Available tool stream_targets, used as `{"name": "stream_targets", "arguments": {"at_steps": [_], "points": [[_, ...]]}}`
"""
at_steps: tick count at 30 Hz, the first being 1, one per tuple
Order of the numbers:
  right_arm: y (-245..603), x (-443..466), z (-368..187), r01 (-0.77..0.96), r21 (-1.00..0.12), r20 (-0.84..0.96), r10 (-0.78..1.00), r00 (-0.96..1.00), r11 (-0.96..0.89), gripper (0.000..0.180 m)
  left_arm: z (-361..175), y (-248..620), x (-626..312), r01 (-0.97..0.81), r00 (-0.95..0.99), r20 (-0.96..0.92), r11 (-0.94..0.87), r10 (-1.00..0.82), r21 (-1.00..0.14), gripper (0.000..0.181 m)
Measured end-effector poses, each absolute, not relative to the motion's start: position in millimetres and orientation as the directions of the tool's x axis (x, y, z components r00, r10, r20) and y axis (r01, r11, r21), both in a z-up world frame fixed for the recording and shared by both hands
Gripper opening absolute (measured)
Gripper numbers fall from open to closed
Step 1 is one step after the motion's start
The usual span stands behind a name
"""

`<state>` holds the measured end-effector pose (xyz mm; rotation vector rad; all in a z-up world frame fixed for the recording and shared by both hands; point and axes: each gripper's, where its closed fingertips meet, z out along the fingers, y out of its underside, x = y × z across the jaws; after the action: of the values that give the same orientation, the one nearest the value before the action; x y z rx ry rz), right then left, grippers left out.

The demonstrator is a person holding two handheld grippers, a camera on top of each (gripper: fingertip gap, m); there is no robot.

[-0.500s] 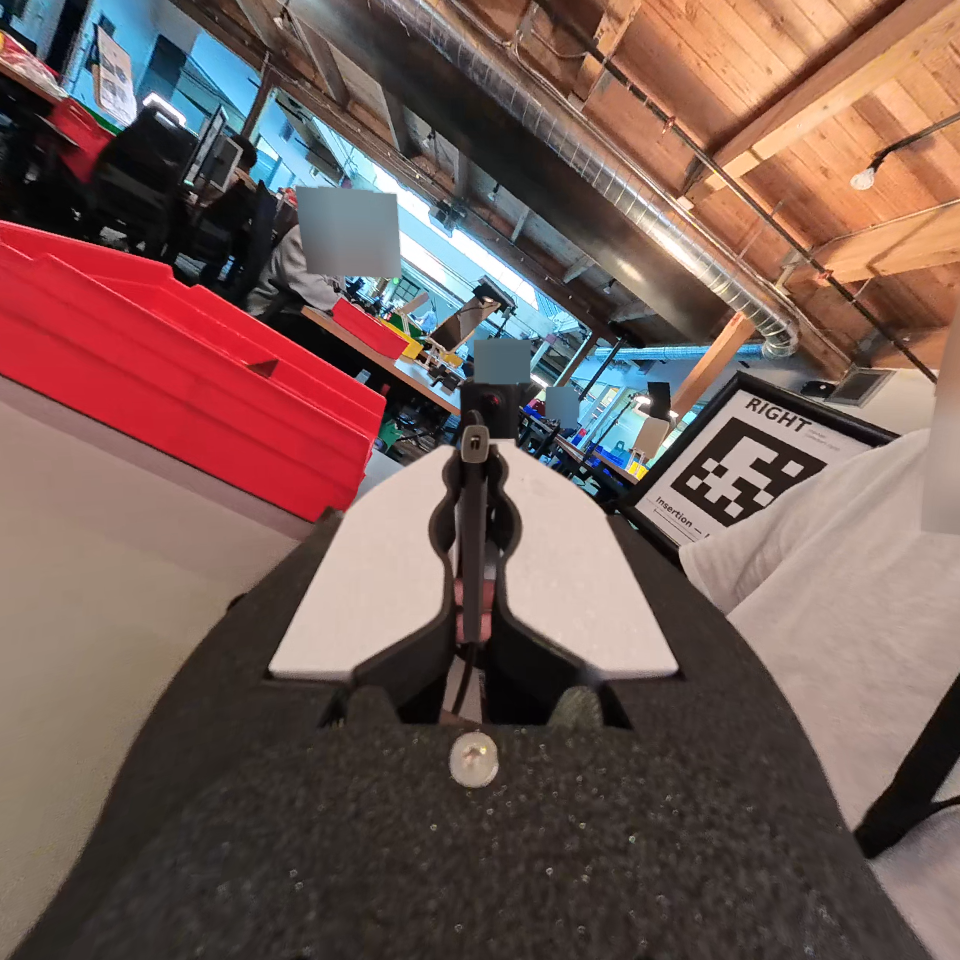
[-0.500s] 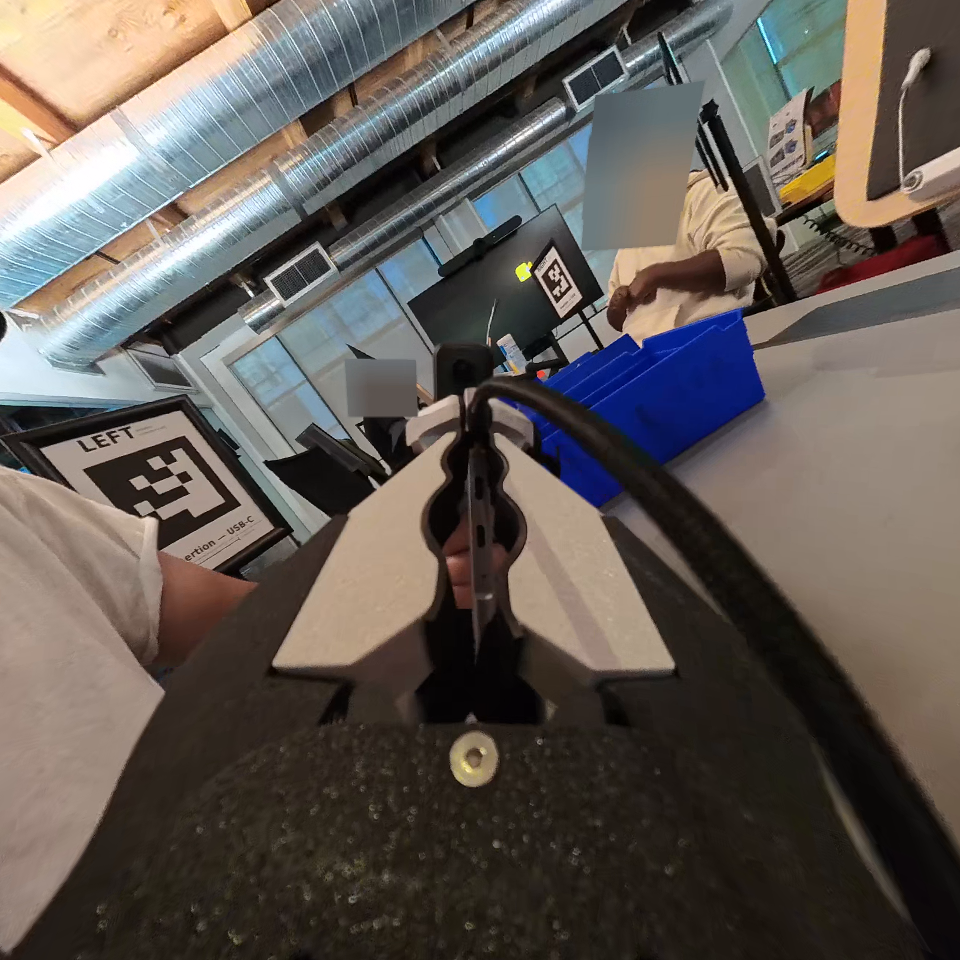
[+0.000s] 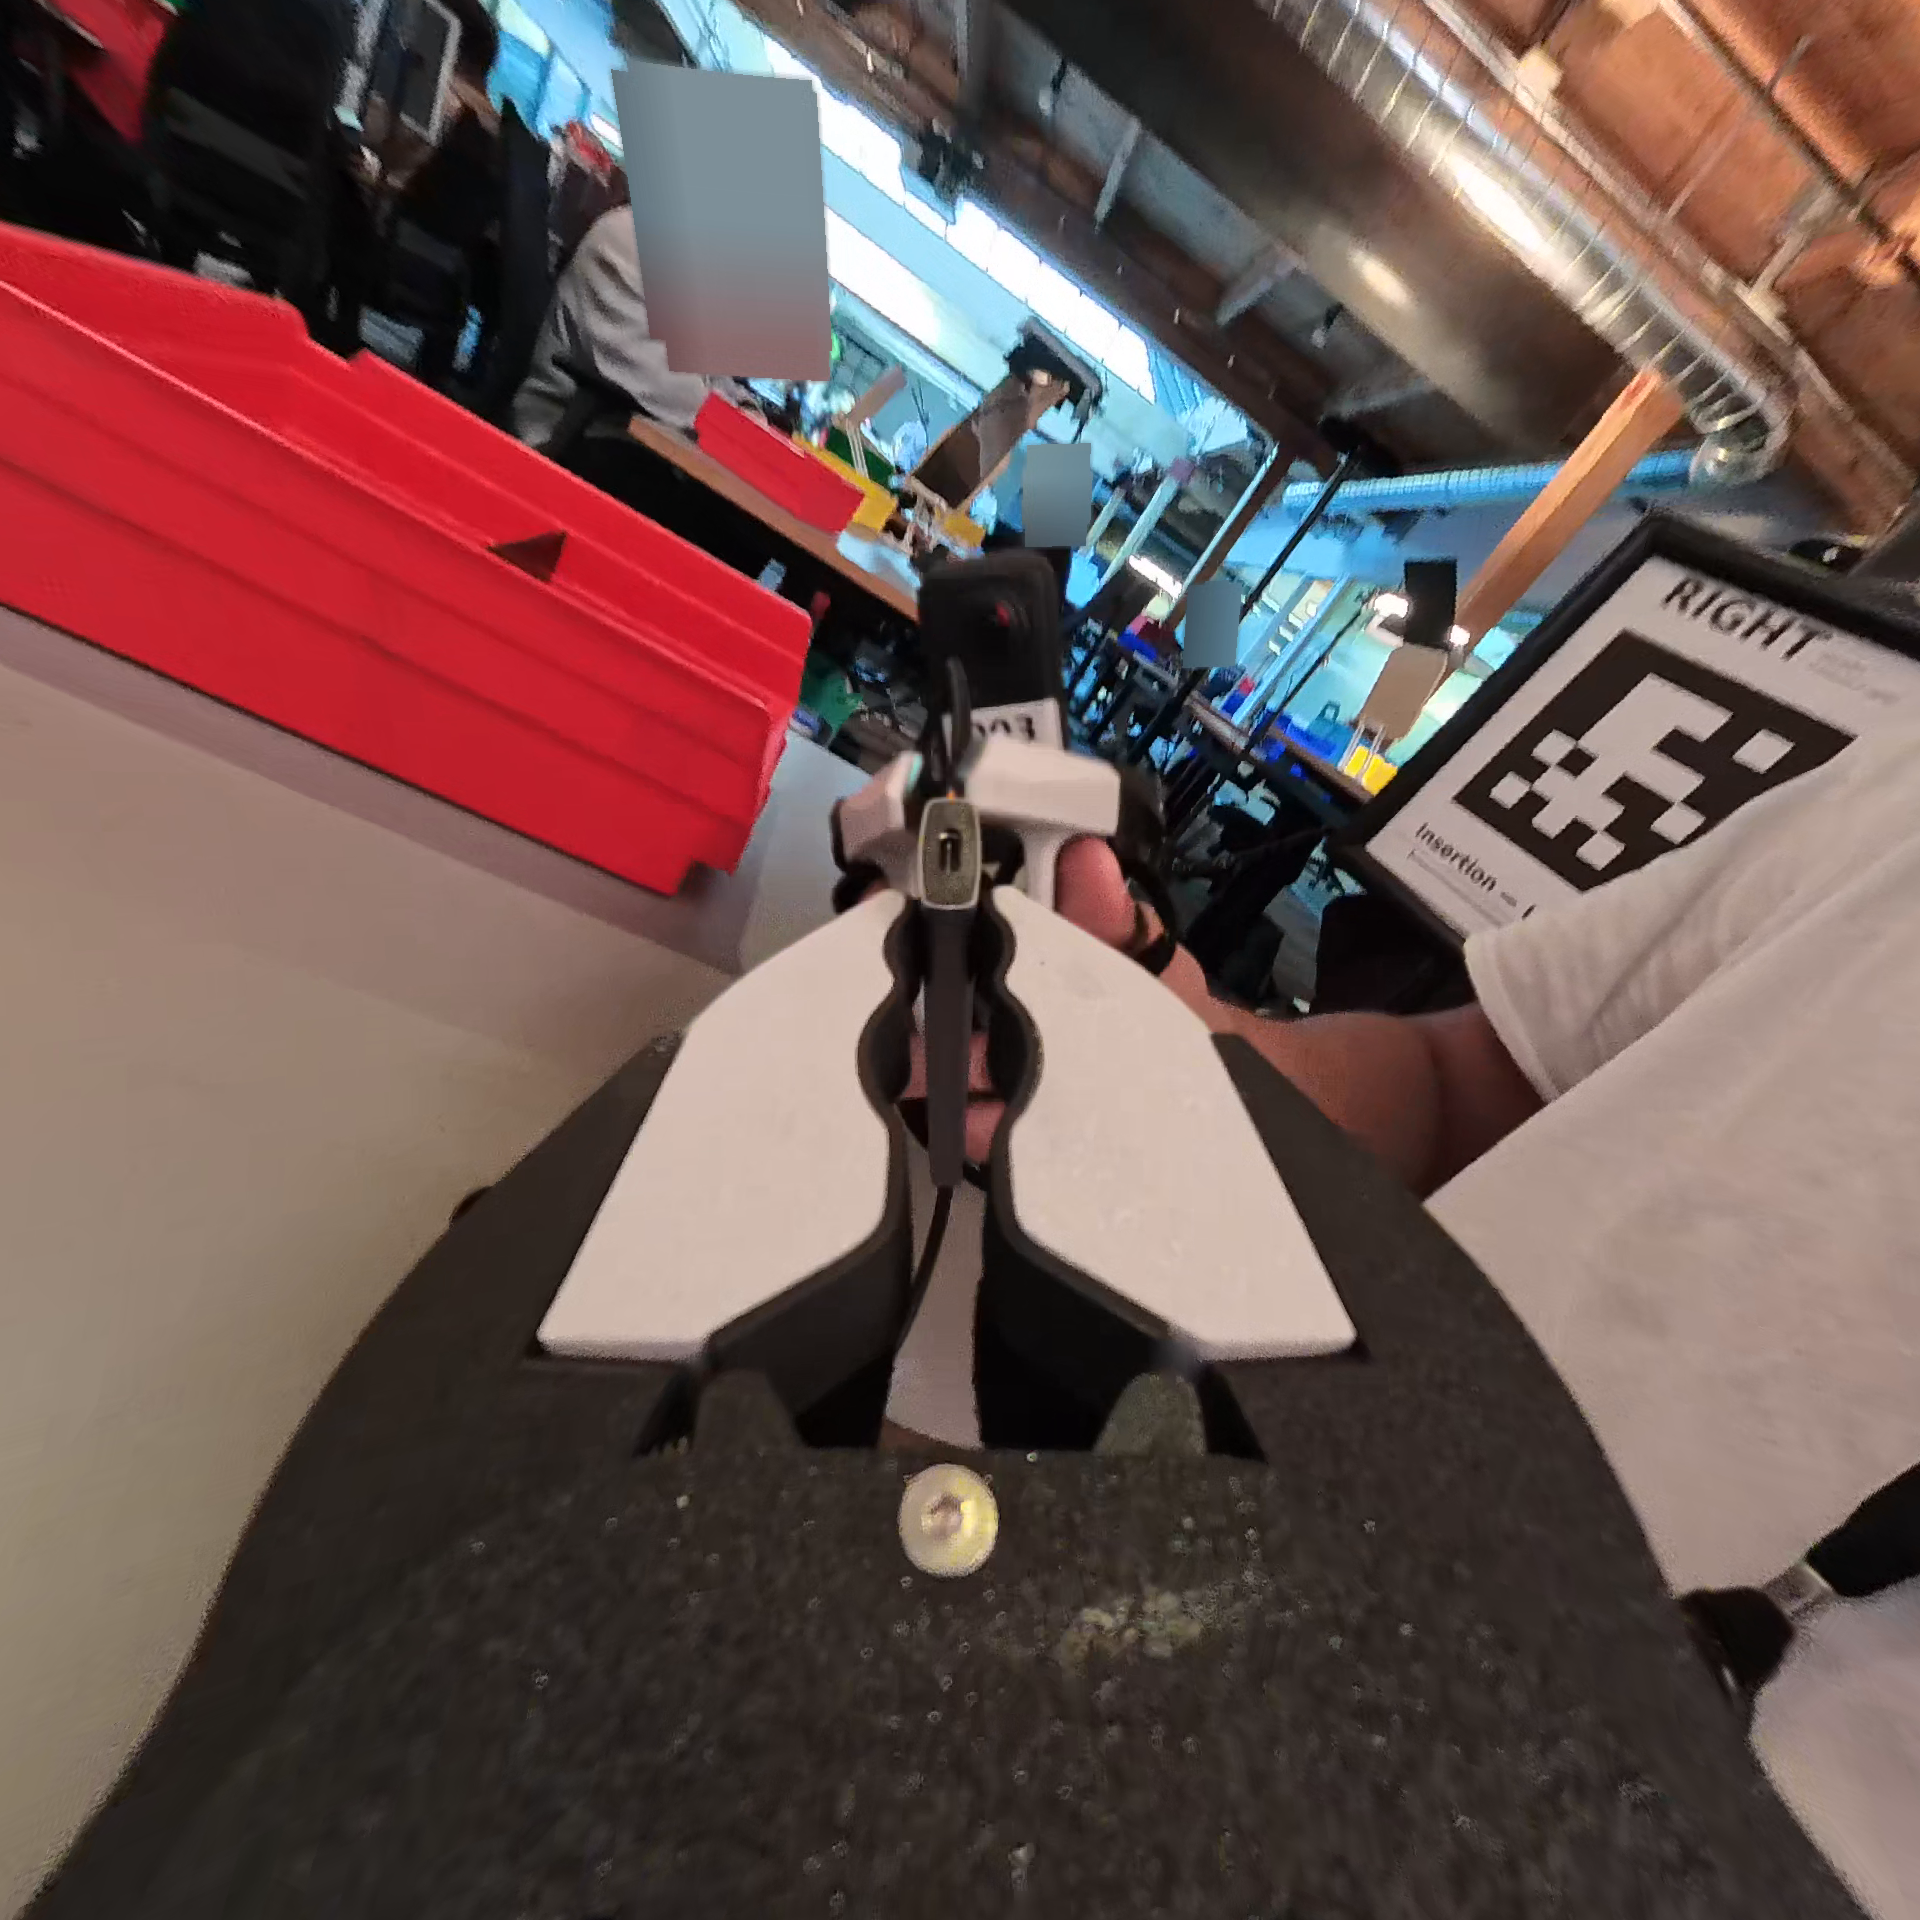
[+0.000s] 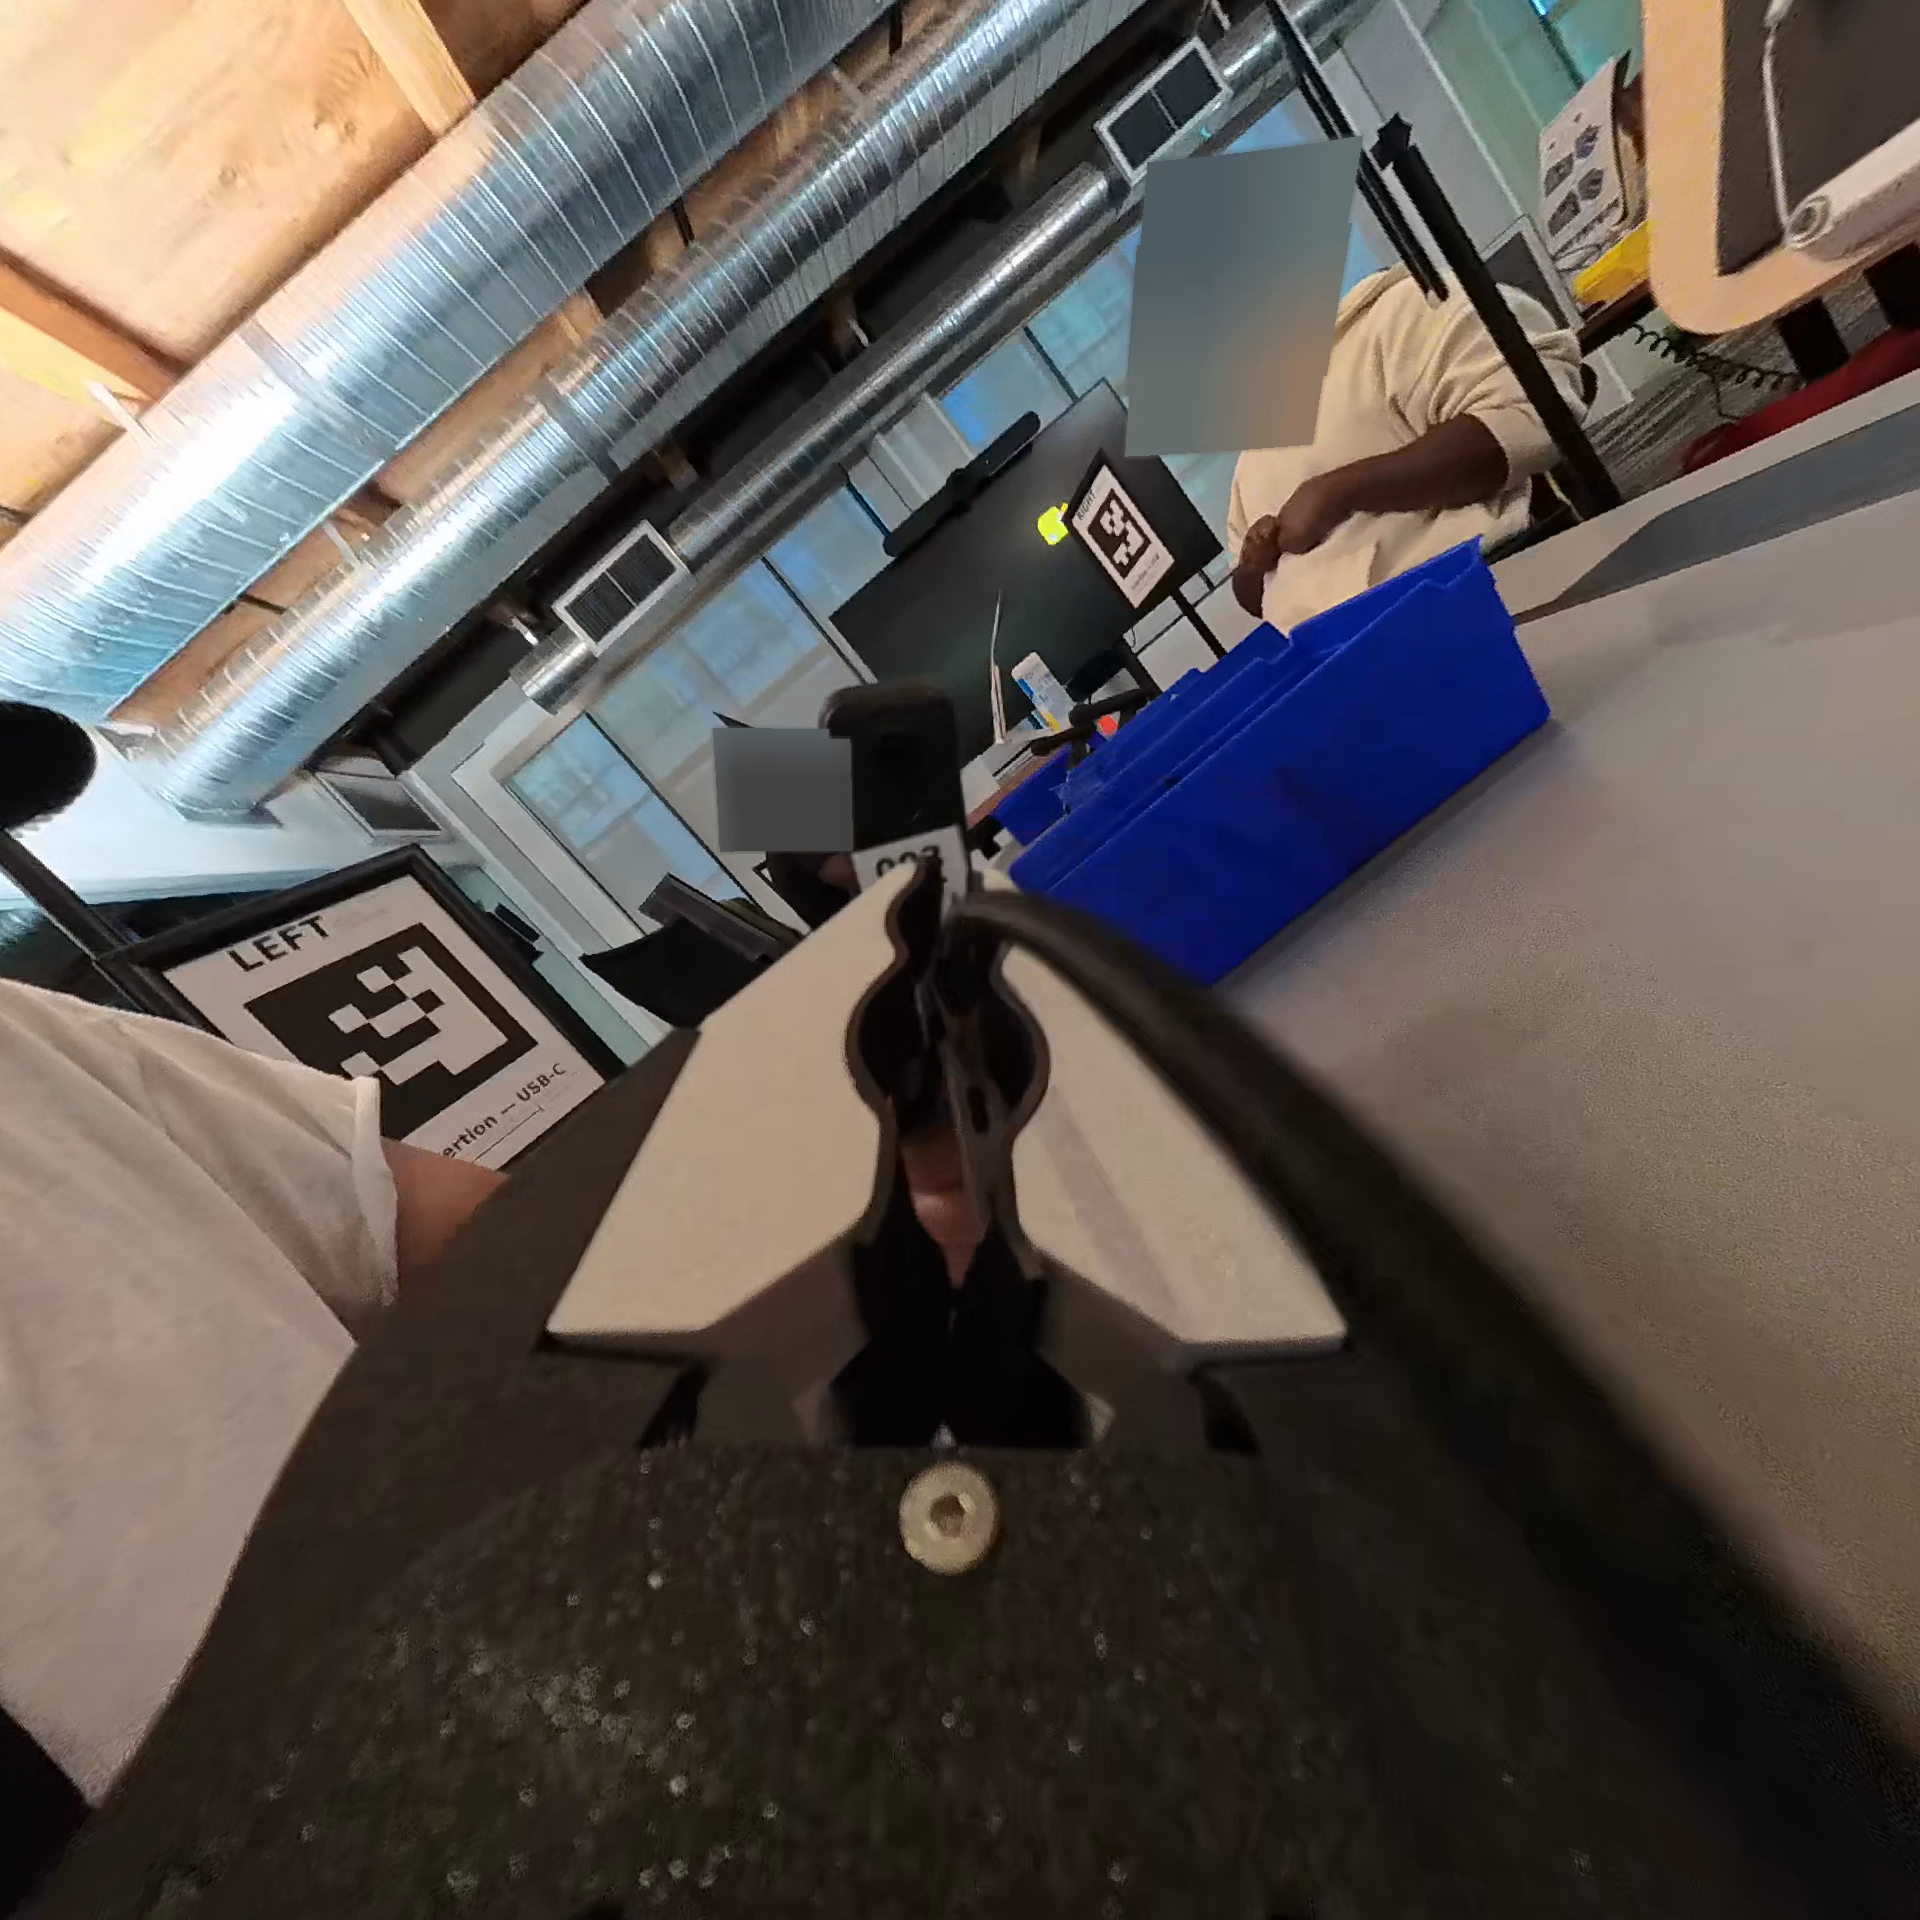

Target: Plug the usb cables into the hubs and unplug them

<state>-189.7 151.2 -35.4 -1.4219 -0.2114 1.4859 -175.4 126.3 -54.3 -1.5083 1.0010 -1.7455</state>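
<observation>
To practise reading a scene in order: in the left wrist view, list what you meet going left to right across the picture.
Red bins → USB plug held in the left claw → framed marker sign → white sleeve.

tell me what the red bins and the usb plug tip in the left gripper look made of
Red bins: likely moulded plastic, uniform colour, soft sheen, crisp stepped edges. USB plug tip: looks like bare metal, silvery and reflective; its body, clamped in the left gripper, seems matte black plastic.
</observation>
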Motion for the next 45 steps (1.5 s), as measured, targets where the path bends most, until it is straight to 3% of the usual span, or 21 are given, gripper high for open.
{"name": "stream_targets", "arguments": {"at_steps": [5, 10, 18, 31, 34, 38, 42, 45], "points": [[150.7, -186.1, -34.6, -0.488, -0.760, -0.599, 0.755, 0.267, -0.430, 0.001, -52.0, 124.3, -171.9, 0.006, -0.167, 0.537, -0.545, -0.827, -0.838, 0.009], [147.2, -181.5, -40.2, -0.489, -0.729, -0.630, 0.748, 0.208, -0.478, 0.010, -43.1, 134.1, -179.3, 0.068, -0.188, 0.581, -0.600, -0.792, -0.797, 0.009], [143.5, -187.9, -39.7, -0.415, -0.804, -0.555, 0.788, 0.266, -0.427, 0.005, -43.4, 132.0, -180.8, 0.058, -0.212, 0.588, -0.611, -0.781, -0.790, 0.009], [141.3, -187.5, -34.7, -0.452, -0.773, -0.582, 0.783, 0.222, -0.446, 0.005, -40.5, 127.8, -182.2, 0.026, -0.224, 0.555, -0.574, -0.801, -0.818, 0.009], [153.6, -181.0, -28.9, -0.558, -0.695, -0.633, 0.754, 0.177, -0.453, 0.004, -35.8, 136.9, -174.7, 0.113, -0.218, 0.598, -0.628, -0.771, -0.770, 0.009], [147.2, -187.7, -36.0, -0.476, -0.759, -0.595, 0.770, 0.229, -0.445, 0.004, -40.5, 136.5, -182.2, 0.042, -0.205, 0.556, -0.575, -0.805, -0.817, 0.009], [153.7, -185.5, -27.7, -0.541, -0.715, -0.618, 0.763, 0.191, -0.443, 0.004, -35.8, 137.8, -179.1, 0.136, -0.201, 0.604, -0.633, -0.771, -0.762, 0.009], [149.1, -188.2, -35.2, -0.488, -0.754, -0.600, 0.763, 0.241, -0.440, 0.004, -39.1, 138.7, -183.1, 0.057, -0.202, 0.585, -0.606, -0.785, -0.793, 0.009]]}}
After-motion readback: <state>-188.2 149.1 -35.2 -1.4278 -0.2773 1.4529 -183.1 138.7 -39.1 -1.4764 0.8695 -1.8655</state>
